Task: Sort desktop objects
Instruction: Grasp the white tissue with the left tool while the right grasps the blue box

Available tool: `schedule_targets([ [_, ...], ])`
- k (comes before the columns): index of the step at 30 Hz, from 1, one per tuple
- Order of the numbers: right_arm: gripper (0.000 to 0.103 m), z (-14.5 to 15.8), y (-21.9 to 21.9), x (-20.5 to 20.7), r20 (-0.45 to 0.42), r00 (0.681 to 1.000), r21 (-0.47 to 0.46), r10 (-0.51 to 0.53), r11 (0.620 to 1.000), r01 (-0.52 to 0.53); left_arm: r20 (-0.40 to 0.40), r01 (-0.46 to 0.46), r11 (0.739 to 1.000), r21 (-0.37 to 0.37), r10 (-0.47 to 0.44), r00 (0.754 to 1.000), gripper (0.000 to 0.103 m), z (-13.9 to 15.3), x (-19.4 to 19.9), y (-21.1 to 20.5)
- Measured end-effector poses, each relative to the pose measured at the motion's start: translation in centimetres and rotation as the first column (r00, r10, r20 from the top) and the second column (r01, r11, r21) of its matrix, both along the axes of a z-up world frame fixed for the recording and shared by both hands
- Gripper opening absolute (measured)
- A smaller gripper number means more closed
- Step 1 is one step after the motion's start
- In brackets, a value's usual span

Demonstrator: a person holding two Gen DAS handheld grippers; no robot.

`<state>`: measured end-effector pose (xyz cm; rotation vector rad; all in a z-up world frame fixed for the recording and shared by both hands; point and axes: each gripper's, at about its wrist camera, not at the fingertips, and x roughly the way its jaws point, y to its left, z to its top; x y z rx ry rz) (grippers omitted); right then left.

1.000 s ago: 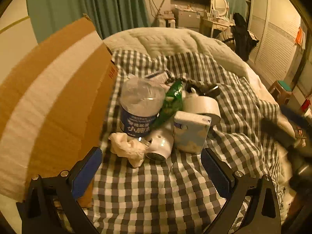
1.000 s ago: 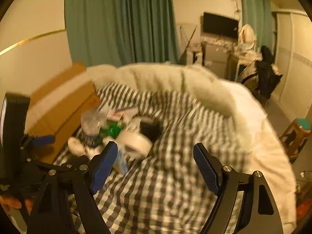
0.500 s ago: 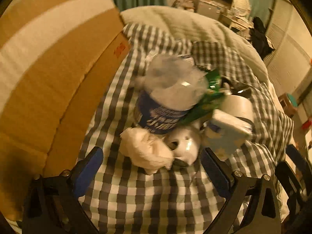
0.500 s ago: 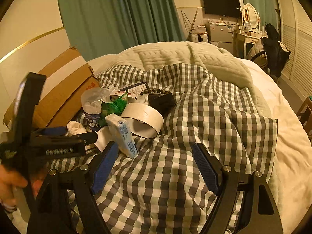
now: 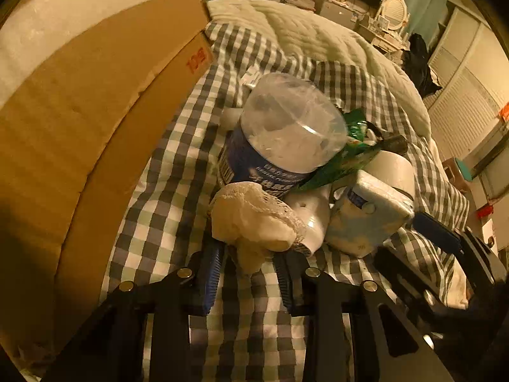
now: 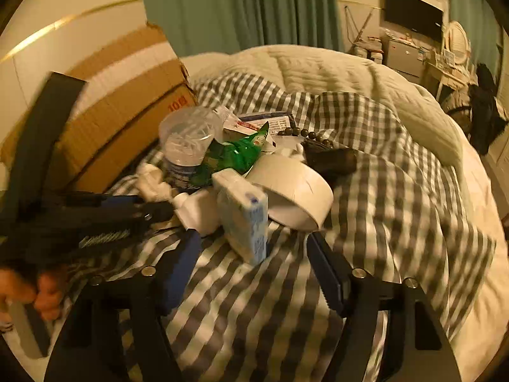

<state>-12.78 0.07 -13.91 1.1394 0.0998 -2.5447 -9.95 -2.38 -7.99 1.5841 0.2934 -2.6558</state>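
Note:
A crumpled white cloth [image 5: 251, 219] lies at the near edge of a pile on the checked blanket [image 5: 165, 216]. My left gripper [image 5: 249, 264] has its jaws closing on the cloth's lower end, both pads touching it. Behind the cloth stand a clear jar with a blue label [image 5: 286, 127], a green packet [image 5: 346, 159], a small white plastic piece [image 5: 313, 219] and a white tape roll [image 6: 292, 191]. A pale blue tissue pack [image 6: 245, 216] leans against the roll. My right gripper [image 6: 254, 254] is closing, the pack's lower end between its fingertips, untouched.
A large cardboard box [image 5: 79, 127] lies along the left of the pile. Dark beads [image 6: 305, 133] and a black object [image 6: 331, 159] sit behind the roll. A cream quilt [image 6: 334, 70] covers the far bed. A hand [image 6: 41, 293] holds the left gripper.
The left gripper dropped toward the pile and its jaws closed from wide apart onto the white cloth. The right gripper came down and forward to the tissue pack, its jaws narrowing.

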Motion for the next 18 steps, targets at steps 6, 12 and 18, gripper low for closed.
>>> schedule_targets([
  [6, 0.032, -2.0, -1.9, -2.8, 0.079, 0.995, 0.030, 0.061, 0.998, -0.064, 0.064, -0.007, 0.999, 0.033, 0.005, 0.998, 0.032, -1.7, -1.2, -0.9],
  [12, 0.023, -1.6, -1.4, -1.6, 0.048, 0.998, 0.013, 0.050, 0.999, -0.051, 0.004, 0.031, 0.999, 0.021, -0.031, 1.000, 0.018, -0.8, -0.2, -0.4],
  [18, 0.020, 0.5, -1.0, 0.7, -0.022, 1.000, -0.002, 0.017, 1.000, -0.017, -0.116, 0.065, 0.997, -0.052, -0.070, 0.991, 0.012, 2.1, 2.3, 0.8],
])
